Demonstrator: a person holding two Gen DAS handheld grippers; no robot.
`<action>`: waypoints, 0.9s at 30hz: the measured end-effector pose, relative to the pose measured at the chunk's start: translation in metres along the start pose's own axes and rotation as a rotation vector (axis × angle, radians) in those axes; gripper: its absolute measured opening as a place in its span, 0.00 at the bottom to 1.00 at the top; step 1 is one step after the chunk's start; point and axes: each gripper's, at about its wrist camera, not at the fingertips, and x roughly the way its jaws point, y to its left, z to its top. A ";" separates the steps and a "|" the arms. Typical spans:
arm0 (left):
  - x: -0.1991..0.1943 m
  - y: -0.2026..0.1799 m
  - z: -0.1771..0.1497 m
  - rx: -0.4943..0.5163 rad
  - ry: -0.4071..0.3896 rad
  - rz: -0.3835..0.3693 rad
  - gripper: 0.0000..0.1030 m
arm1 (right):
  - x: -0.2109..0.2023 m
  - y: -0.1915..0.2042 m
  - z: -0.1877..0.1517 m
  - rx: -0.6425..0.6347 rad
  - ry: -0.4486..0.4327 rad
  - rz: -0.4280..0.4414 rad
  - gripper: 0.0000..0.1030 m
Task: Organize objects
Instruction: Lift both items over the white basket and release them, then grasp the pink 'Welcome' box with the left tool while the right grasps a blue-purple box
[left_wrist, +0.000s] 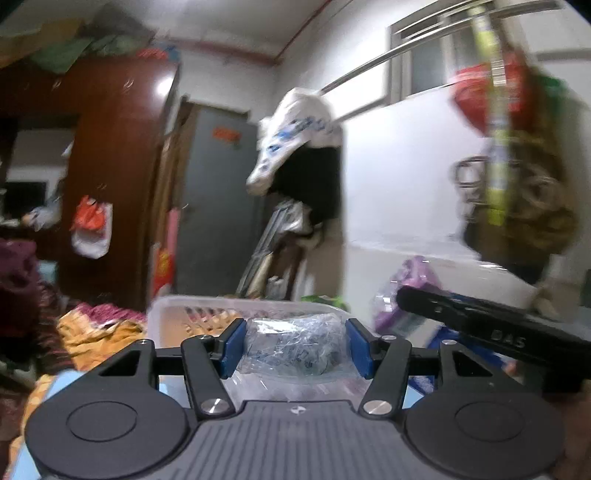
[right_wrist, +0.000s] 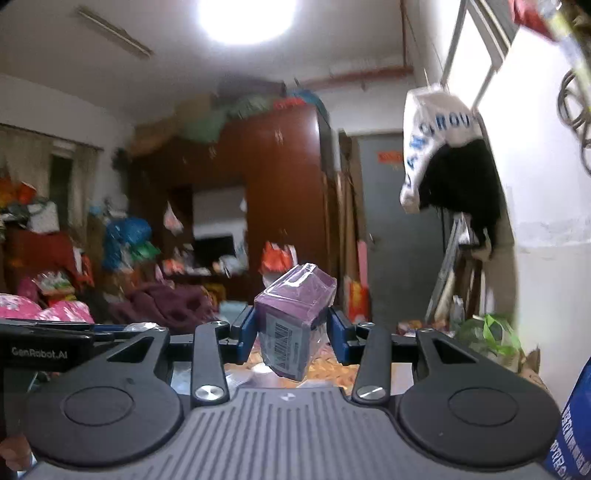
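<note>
Both the left gripper (left_wrist: 295, 347) and right gripper (right_wrist: 291, 330) share black linkage arms with silver screws, blue-padded fingers (left_wrist: 232, 349), round black discs and a ribbed grey body.

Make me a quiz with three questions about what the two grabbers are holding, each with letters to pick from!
1. Where is the white plastic basket?
A. right behind the clear plastic bag
B. hanging on the wardrobe
C. on top of the wardrobe

2. What colour is the box inside the clear wrap?
A. green
B. purple
C. orange

3. What is the left gripper doing?
A. standing open with nothing in it
B. squeezing a clear plastic bag
C. holding a spoon

Answers:
1 A: in the left wrist view the basket's rim shows just past the clear plastic bag.
2 B: the purple wrapped box, with a barcode label, sits in the right gripper.
3 B: both blue pads of the left gripper press on the bag's sides.
</note>
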 end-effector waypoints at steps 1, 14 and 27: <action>0.013 0.004 0.008 -0.014 0.021 0.009 0.60 | 0.013 -0.006 0.004 0.013 0.026 -0.003 0.44; 0.024 0.017 0.002 0.021 0.086 0.113 0.93 | 0.004 -0.019 -0.016 0.104 0.119 -0.054 1.00; 0.039 0.000 -0.092 0.144 0.423 0.132 0.94 | 0.049 -0.010 -0.110 0.078 0.513 -0.105 1.00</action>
